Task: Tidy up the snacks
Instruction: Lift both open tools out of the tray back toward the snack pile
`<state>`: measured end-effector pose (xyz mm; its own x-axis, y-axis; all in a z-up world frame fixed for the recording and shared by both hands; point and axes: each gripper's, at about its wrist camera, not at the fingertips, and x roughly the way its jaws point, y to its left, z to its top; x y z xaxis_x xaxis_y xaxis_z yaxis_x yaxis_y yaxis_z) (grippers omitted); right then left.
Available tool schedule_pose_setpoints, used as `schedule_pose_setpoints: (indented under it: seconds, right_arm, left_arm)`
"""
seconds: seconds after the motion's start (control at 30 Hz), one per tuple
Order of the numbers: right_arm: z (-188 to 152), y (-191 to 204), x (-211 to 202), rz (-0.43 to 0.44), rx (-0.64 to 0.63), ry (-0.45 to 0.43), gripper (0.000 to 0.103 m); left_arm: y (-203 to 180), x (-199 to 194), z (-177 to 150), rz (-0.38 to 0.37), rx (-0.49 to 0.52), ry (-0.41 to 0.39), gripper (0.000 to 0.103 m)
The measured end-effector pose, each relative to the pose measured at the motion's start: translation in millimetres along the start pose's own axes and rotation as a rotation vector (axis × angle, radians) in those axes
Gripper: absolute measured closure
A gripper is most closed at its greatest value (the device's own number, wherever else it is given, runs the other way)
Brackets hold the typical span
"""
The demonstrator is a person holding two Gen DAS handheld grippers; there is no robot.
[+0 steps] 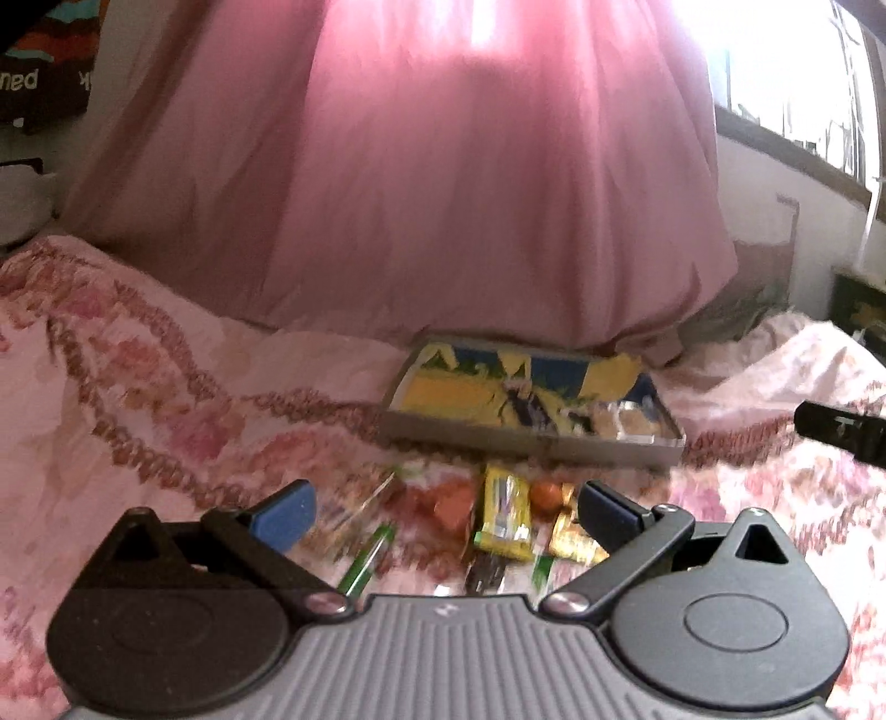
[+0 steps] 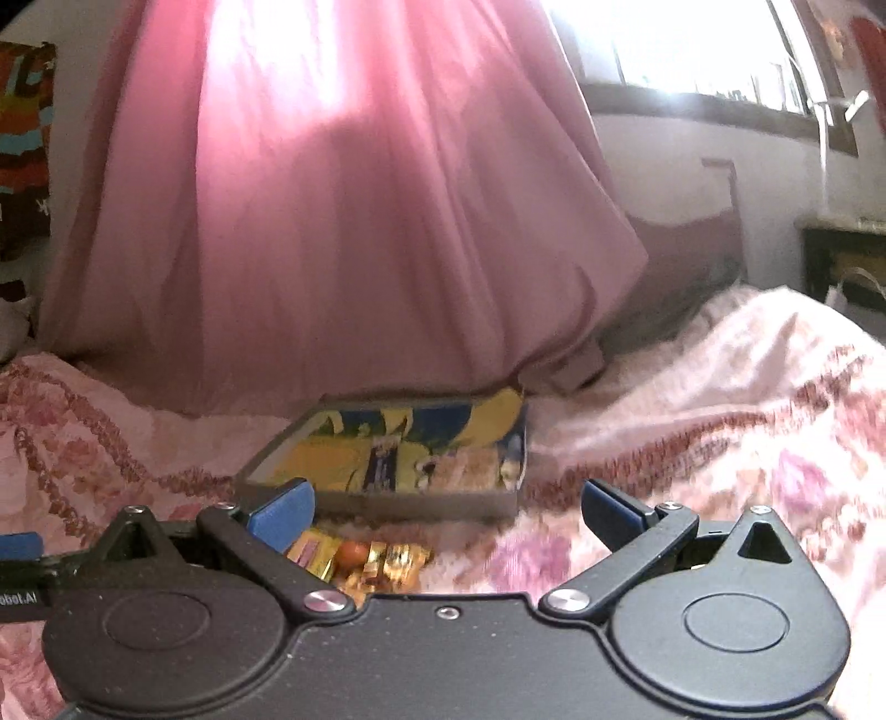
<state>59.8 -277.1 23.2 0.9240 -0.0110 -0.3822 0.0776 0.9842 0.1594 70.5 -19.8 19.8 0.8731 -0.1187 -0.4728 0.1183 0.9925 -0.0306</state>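
A shallow grey tray (image 1: pixel 531 443) with a yellow and blue picture inside lies on the pink floral bedspread; it also shows in the right wrist view (image 2: pixel 387 501). A few clear-wrapped snacks lie in its right end (image 1: pixel 626 423). In front of it is a loose pile of snacks: a yellow bar (image 1: pixel 504 518), an orange round sweet (image 1: pixel 545 494), gold wrappers (image 1: pixel 573 540), a green stick (image 1: pixel 368 559). My left gripper (image 1: pixel 446 512) is open and empty just above the pile. My right gripper (image 2: pixel 446 512) is open and empty, right of the pile (image 2: pixel 368 559).
A pink curtain (image 1: pixel 443 194) hangs down to the bed just behind the tray. The bedspread (image 1: pixel 138 387) is rumpled. A bright window (image 2: pixel 692 44) is at the upper right. A dark cabinet (image 2: pixel 841 266) stands at the far right. The right gripper's finger (image 1: pixel 841 429) shows at the left view's right edge.
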Motion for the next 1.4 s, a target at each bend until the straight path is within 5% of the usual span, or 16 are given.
schedule_pose_setpoints:
  seconds: [0.47,1.4]
  right_arm:
    - [-32.6,23.4,-16.2,0.036,-0.097,0.148,0.001]
    - [-42.3,46.9,43.0,0.140,-0.173,0.377,0.001]
  left_arm:
    - [6.9,-16.2,-36.8,0.028,0.031,0.081,0.000]
    - [26.0,39.7,-20.4,-0.020,-0.080,0.274,0.000]
